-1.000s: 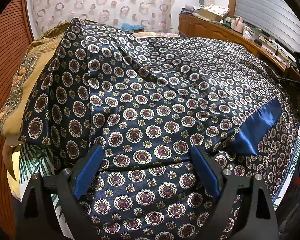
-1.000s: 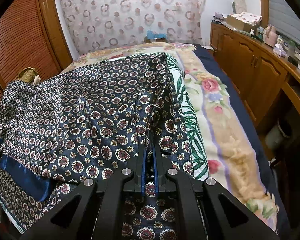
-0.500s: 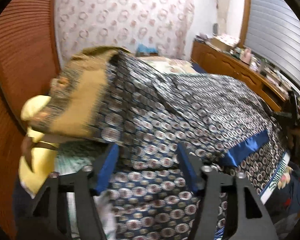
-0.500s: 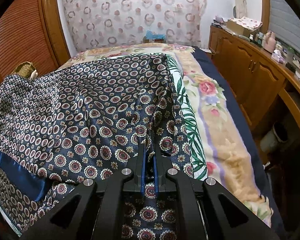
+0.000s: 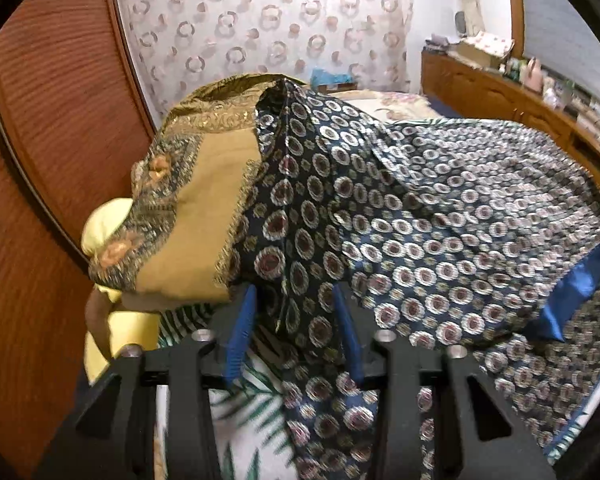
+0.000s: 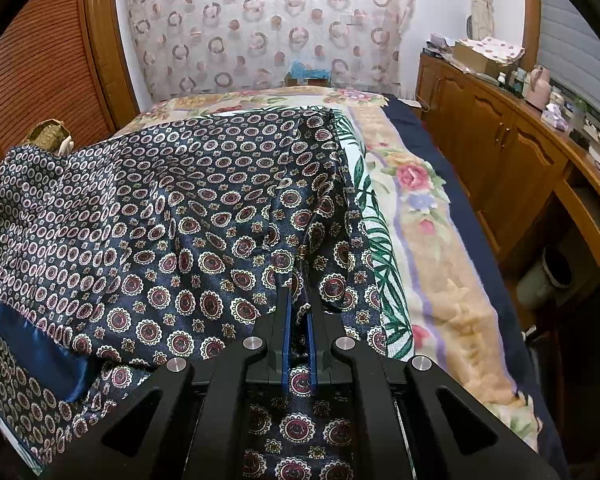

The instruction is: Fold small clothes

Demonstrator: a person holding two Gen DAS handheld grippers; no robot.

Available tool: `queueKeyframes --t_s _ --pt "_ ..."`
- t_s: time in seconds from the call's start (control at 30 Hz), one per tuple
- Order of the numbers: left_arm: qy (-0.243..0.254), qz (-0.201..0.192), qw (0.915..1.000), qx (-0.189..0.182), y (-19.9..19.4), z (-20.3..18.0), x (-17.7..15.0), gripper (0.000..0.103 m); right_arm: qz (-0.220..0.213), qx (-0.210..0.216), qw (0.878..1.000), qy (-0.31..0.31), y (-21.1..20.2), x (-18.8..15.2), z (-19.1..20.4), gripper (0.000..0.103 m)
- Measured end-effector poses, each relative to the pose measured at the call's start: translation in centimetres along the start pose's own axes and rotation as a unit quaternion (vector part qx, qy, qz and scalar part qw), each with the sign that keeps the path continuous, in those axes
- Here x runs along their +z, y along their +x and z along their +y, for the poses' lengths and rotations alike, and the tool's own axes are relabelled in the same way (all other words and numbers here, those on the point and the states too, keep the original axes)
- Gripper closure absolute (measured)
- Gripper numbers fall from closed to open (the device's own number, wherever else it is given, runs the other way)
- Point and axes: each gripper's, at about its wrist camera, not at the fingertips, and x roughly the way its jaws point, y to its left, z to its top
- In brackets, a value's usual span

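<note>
Since a second earlier, the left gripper [image 5: 295,320] had been closing around a raised fold of the patterned garment [image 5: 440,220], though whether its pads pressed it was unclear. Right gripper [image 6: 298,332] stayed clamped on the garment's near edge; beyond both, the cloth spread over the bed [image 6: 428,216].

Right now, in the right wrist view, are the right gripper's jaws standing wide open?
No: the right gripper has its blue pads pressed nearly together, pinching a fold of the patterned navy garment.
</note>
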Motion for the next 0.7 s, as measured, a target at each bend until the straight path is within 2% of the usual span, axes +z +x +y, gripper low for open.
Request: queueKeyframes --t_s 0.03,0.1,0.2,0.23,0.3,0.43,0.57,0.7 --pt "0.001 0.002 1.0 0.0 0.1 0.1 0.2 0.094 0.0 0.0 1.0 0.0 0.0 0.0 0.0 0.097" --pt "0.003 -0.007 1.0 -0.003 -0.3 0.1 0.6 0.099 0.0 0.001 1.0 0.0 0.0 0.0 0.0 0.097" --pt "0.008 -0.041 0.9991 -0.009 -2.6 -0.5 1.3 0.1 0.0 0.001 1.0 0.0 0.0 0.0 0.0 0.097" --pt "0.006 -0.049 0.9985 -0.023 -3.3 -0.6 1.6 0.1 0.0 0.0 1.0 -0.001 0.0 0.0 0.0 0.097" --pt "-0.014 -0.061 0.9944 -0.086 -5.0 -0.7 2.4 0.1 0.0 0.0 1.0 -0.001 0.0 0.0 0.0 0.097" --pt "-0.047 -0.083 0.9839 -0.151 -7.1 -0.4 3.7 0.1 0.0 -0.001 1.0 -0.003 0.0 0.1 0.0 0.097" --pt "-0.057 -0.077 0.9851 -0.143 -6.3 0.2 3.4 0.1 0.0 0.002 1.0 -0.001 0.0 0.0 -0.1 0.097" --pt "-0.078 -0.056 0.9871 -0.128 -4.6 1.1 1.5 0.1 0.0 0.003 1.0 -0.001 0.0 0.0 -0.1 0.097"
